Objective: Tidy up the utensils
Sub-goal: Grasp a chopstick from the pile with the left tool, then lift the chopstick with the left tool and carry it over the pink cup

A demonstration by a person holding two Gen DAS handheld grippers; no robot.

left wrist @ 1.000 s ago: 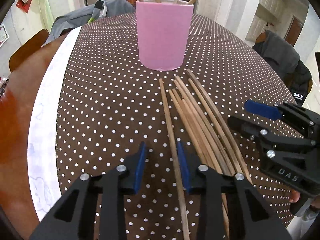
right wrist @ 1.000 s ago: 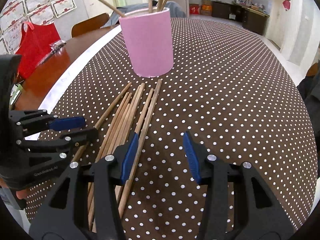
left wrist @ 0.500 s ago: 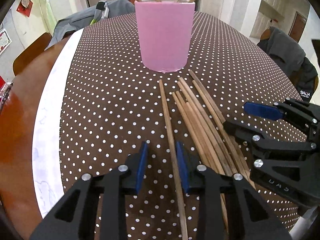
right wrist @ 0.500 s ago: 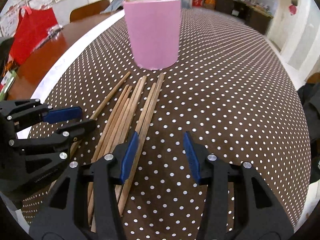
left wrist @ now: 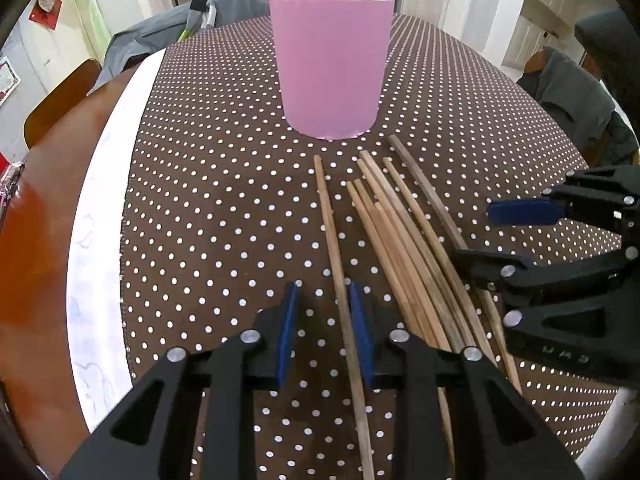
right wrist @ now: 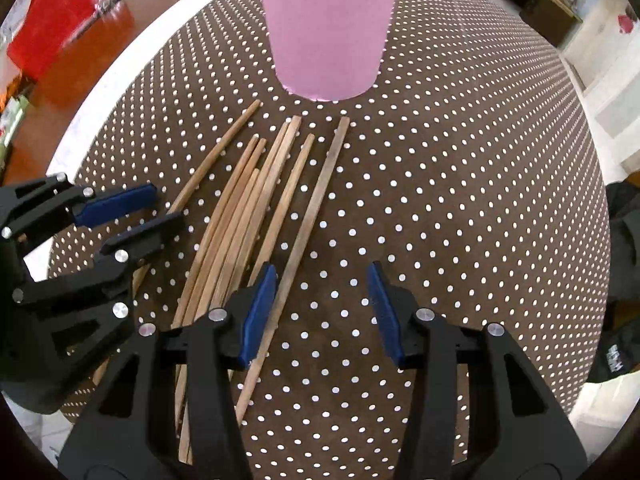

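A pink cup [left wrist: 332,64] holding several wooden chopsticks stands on the dotted brown tablecloth [left wrist: 208,208]; it also shows in the right wrist view [right wrist: 328,24]. Several loose chopsticks [left wrist: 404,232] lie in front of it, also in the right wrist view [right wrist: 248,200]. My left gripper [left wrist: 324,328] is open, low over the cloth, with the leftmost chopstick [left wrist: 336,260] running between its jaws. My right gripper [right wrist: 320,312] is open, just right of the rightmost chopstick [right wrist: 316,204]. Each gripper shows in the other's view, the right [left wrist: 500,236] and the left [right wrist: 140,216].
A white cloth border [left wrist: 92,216] and bare red-brown table edge [left wrist: 28,248] lie to the left. A red bag [right wrist: 60,16] sits at the far left. Chairs with grey jackets [left wrist: 568,96] stand around the table.
Both grippers have moved forward and lower toward the chopsticks. The left gripper now straddles the leftmost chopstick. The right gripper tilted down, so the cup top left its view.
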